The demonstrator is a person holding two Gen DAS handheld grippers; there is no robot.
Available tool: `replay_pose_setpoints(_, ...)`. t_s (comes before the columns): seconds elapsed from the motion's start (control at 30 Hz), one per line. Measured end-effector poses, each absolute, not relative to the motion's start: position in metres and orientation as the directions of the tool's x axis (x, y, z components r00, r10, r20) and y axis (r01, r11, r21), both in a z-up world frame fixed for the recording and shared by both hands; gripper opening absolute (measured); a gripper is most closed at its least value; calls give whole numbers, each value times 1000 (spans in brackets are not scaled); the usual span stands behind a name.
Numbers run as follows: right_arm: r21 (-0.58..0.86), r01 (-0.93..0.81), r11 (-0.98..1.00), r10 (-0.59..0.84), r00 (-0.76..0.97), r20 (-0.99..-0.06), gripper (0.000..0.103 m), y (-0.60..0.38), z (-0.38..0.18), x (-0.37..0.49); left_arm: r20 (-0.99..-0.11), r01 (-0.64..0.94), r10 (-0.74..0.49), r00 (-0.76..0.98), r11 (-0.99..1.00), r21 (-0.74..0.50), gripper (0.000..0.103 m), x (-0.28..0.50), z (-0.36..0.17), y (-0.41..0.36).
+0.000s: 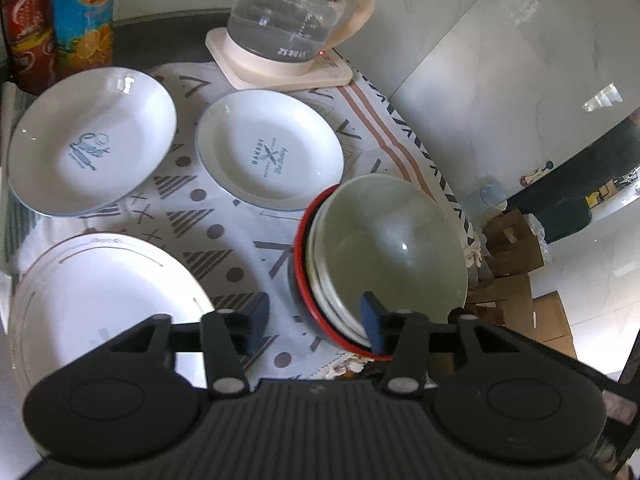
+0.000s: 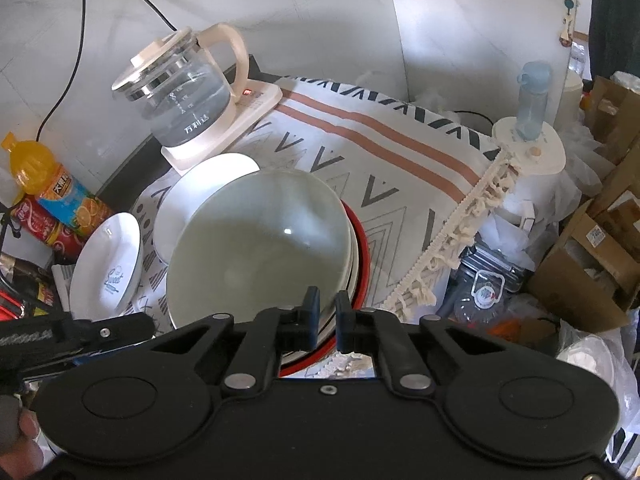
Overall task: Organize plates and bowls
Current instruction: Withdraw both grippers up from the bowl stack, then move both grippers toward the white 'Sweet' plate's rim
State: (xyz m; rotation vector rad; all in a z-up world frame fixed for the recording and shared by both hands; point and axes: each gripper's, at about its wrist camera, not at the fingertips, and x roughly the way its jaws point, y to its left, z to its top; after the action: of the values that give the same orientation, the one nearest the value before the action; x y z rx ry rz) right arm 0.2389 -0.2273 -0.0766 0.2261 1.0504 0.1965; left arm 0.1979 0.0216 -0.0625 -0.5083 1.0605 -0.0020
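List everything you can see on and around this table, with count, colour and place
Bowl stack: several nested, pale green inside, red-rimmed outermost, cloth's right edge.
Plates: three, white, left of the stack.
Kettle: one, clear glass, cream base, back.
Drink bottles: two, orange and red, back left.
Tablecloth: one, white, patterned.
Blue bottle: one, on a cream stand beyond the cloth.
Cardboard boxes: several, brown, floor.
Left gripper: open, straddling the stack's rim.
Right gripper: shut on the stack's rim.

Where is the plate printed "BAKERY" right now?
Left wrist view, centre: the BAKERY plate lies on the patterned cloth, between the Sweet plate and the stacked bowls, before the kettle.
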Motion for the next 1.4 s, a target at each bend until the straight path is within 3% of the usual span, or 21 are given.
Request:
replay_pose_setpoints(0.07,281,-55,958,272,479,-835,13,-225,-74,236,-831,-234,-232,506,890,-391,60,191,-59,25)
replay_pose_setpoints(0.13,284,-61,957,278,478,-833,24,-223,-70,231,-828,-231,-225,513,893,-386,68,183,-57,30)
replay_pose_setpoints(0.2,294,-79,952,294,492,-819,43,-221,-63,225,-829,-237,-215,516,894,-380,71,175,-55,35)
replay_pose_setpoints(0.27,295,-103,950,306,502,-809,53,-216,-57,220,-827,-234,-210,521,897,-375,73,166,-53,40)
replay_pose_setpoints(0.5,295,-230,927,373,509,-776,80,-186,-44,200,-829,-253,-162,535,905,-341,84,135,-46,62)
replay_pose_setpoints(1.4,263,-471,842,470,403,-785,91,-88,-56,154,-834,-413,-47,550,853,-320,85,57,-48,142)
